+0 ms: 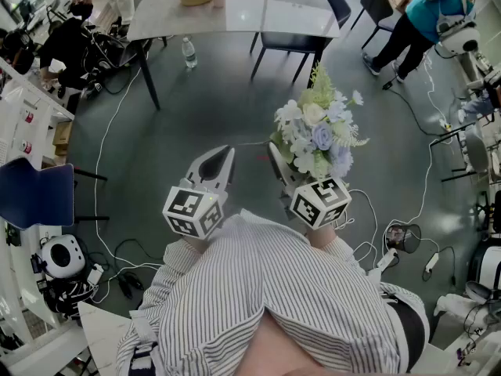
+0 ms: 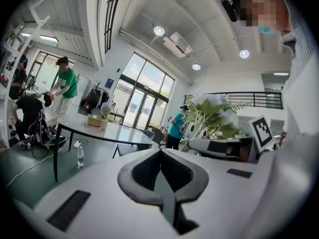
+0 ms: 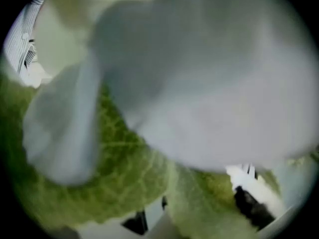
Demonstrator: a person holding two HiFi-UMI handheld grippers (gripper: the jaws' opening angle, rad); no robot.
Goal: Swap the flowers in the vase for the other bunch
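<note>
1. Gripping the white-and-blue bunch of flowers (image 1: 317, 135), the right gripper (image 1: 279, 161) holds it upright in the air above the floor (image 1: 196, 116), well apart from the table (image 1: 235, 14).
2. Petals and green leaves fill the right gripper view and hide its jaws.
3. The left gripper (image 2: 161, 156) is closed and empty, just beside the right one.
4. A vase (image 2: 104, 124) of lilac flowers stands beside a bowl (image 2: 94, 121) toward one end of the tabletop.

The left gripper (image 1: 226, 150) has a smooth, matt white plastic shell with dark ribbed lining on the jaws. The bunch of flowers (image 1: 317, 131) shows soft, matt, cloth-like petals and veined matt leaves. The table (image 1: 235, 14) has a glossy, reflective top. The floor (image 1: 196, 108) is smooth with a dull sheen. The shirt (image 1: 274, 288) is striped woven cloth.
</note>
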